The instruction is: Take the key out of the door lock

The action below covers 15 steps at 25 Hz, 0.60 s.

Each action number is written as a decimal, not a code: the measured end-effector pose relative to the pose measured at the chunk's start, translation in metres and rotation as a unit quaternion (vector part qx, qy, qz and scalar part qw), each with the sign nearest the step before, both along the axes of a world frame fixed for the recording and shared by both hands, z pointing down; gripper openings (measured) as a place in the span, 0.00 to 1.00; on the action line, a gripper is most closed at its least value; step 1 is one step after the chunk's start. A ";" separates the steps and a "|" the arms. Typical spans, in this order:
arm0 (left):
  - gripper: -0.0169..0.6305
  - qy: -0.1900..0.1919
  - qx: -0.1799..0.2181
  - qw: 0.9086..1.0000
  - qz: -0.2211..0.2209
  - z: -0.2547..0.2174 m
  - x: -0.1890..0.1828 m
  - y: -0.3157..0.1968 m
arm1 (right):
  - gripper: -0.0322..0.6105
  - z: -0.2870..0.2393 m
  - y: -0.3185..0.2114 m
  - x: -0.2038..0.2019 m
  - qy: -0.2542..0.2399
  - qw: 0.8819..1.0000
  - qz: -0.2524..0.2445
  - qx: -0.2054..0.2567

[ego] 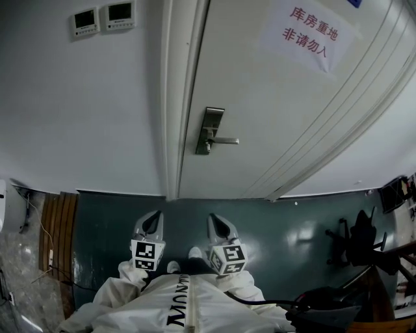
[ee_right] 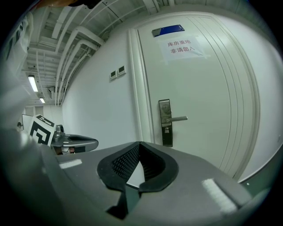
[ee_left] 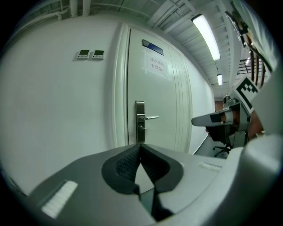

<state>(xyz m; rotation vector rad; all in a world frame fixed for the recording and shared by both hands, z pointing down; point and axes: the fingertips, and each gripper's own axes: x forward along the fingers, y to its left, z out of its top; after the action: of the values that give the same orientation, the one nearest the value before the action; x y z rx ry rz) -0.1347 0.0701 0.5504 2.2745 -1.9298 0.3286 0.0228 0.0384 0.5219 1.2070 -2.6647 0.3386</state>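
A white door (ego: 279,97) faces me, shut, with a metal lock plate (ego: 209,130) and a lever handle (ego: 224,140) near its left edge. Under the lever, something small sticks out of the lock; it looks like the key (ee_left: 142,128), also seen as the key (ee_right: 167,130). Both grippers hang low in front of my body, well short of the door. My left gripper (ego: 151,222) is shut with nothing between its fingers, its tips (ee_left: 140,145) meeting. My right gripper (ego: 220,225) is likewise shut and empty, its tips (ee_right: 139,144) closed together.
A paper sign (ego: 312,31) is stuck high on the door. Two wall control panels (ego: 104,18) sit left of the frame. An office chair (ego: 356,239) stands on the dark floor at the right. Cables and a wooden strip (ego: 55,227) lie at the left.
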 end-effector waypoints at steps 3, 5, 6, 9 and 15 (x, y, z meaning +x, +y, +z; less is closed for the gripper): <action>0.03 0.006 -0.006 1.000 0.001 0.007 0.003 -0.009 | 0.05 0.008 -0.012 -0.002 0.005 1.000 -0.001 -0.008; 0.03 0.007 -0.009 1.000 -0.001 0.011 0.001 -0.018 | 0.05 0.012 -0.024 -0.007 0.004 1.000 -0.002 -0.009; 0.03 0.008 -0.010 1.000 -0.003 0.012 0.000 -0.023 | 0.05 0.012 -0.031 -0.010 0.003 1.000 -0.002 -0.007; 0.03 0.006 -0.007 1.000 -0.009 0.009 -0.007 -0.045 | 0.05 0.007 -0.057 -0.019 -0.005 1.000 -0.006 0.001; 0.03 -0.010 0.008 1.000 -0.015 -0.009 -0.016 -0.112 | 0.05 -0.007 -0.125 -0.029 -0.015 1.000 -0.010 0.016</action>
<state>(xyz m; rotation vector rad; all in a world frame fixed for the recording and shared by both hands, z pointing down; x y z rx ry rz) -0.1512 -0.0416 0.5413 2.2589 -1.9814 0.3342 -0.0057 -0.0868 0.5147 1.1934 -2.7154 0.3148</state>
